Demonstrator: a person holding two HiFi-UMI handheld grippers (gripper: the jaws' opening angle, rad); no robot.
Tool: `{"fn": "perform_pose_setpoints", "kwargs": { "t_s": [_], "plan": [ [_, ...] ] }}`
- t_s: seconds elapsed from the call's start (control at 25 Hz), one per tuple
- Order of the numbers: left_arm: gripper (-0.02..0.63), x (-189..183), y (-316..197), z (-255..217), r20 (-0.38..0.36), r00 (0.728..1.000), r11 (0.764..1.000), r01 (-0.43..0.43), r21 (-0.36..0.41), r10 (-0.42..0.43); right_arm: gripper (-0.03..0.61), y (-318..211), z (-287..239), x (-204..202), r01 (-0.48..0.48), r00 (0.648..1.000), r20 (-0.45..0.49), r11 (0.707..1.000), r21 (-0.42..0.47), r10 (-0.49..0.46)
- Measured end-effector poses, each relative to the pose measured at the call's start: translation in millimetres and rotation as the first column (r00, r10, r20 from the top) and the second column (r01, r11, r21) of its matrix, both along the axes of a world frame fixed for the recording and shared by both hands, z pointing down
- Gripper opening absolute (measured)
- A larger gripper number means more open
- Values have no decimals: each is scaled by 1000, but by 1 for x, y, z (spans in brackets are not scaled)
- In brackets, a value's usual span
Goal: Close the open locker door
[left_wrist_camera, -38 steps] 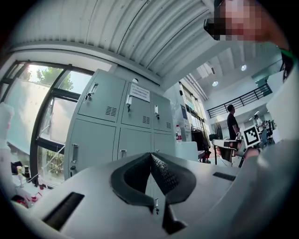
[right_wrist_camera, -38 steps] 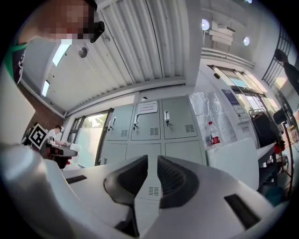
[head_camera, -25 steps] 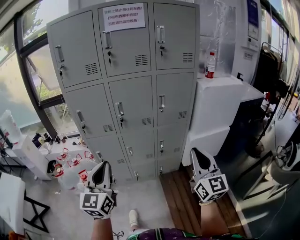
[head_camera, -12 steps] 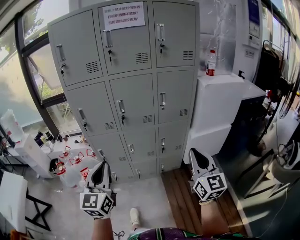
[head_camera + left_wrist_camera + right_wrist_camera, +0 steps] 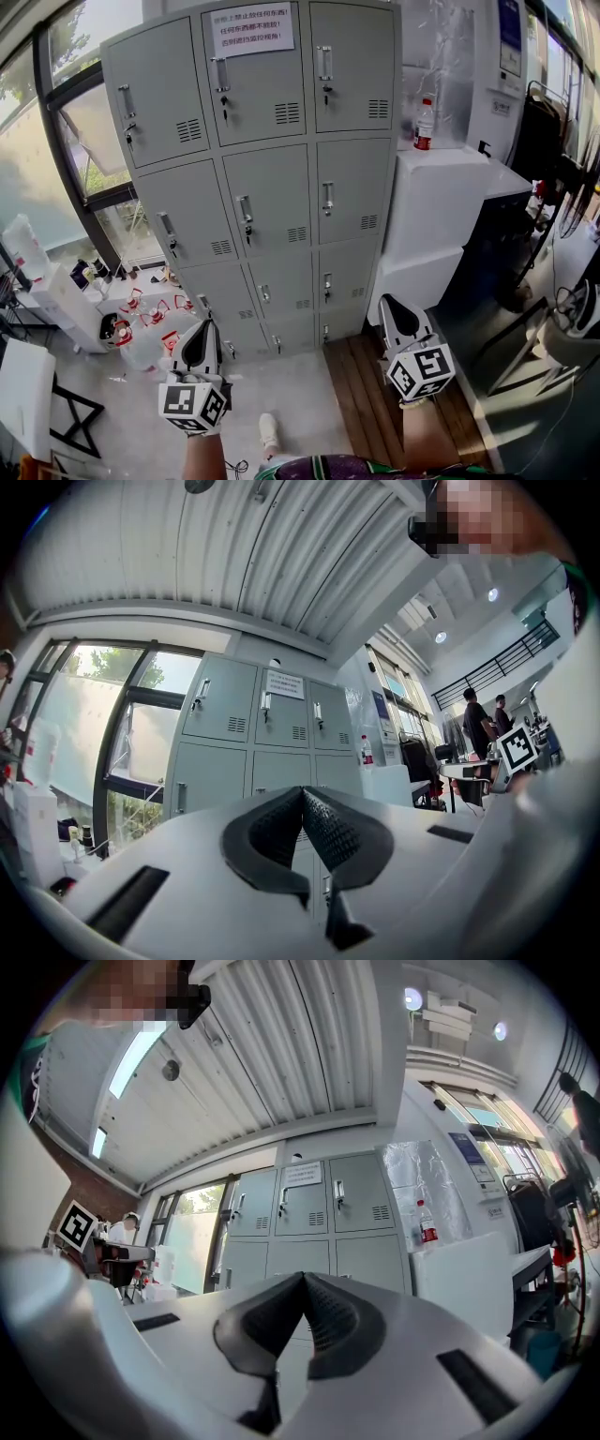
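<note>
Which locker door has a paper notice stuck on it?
The top-row middle door. A white notice with red print covers its upper part, while every other door in view is plain grey.

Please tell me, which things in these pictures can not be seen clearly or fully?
1. Open door: in the head view no door of the locker cabinet stands clearly ajar, and the wide lens bends its lines.
2. Notice, head view: print too small to read.
3. Bottle, head view: label too small.
4. The cabinet's lower rows, gripper views: hidden behind the shut left hand-held gripper and right hand-held gripper.
</note>
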State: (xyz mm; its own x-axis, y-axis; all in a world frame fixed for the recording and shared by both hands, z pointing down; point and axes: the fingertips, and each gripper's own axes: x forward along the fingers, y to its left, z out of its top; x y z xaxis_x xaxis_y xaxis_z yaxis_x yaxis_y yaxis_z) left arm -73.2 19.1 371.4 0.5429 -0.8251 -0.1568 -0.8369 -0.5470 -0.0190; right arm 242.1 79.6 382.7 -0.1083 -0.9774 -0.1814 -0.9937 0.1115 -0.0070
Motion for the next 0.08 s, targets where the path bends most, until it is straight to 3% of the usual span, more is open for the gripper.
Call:
{"fn": "perform_pose_setpoints", "kwargs": {
  "t_s": [0.08],
  "plan": [
    [21, -1, 1, 0, -1, 1000, 1000, 0, 0, 0, 5, 1, 0, -2, 2, 1000, 0, 1000, -1, -2]
  ]
}}
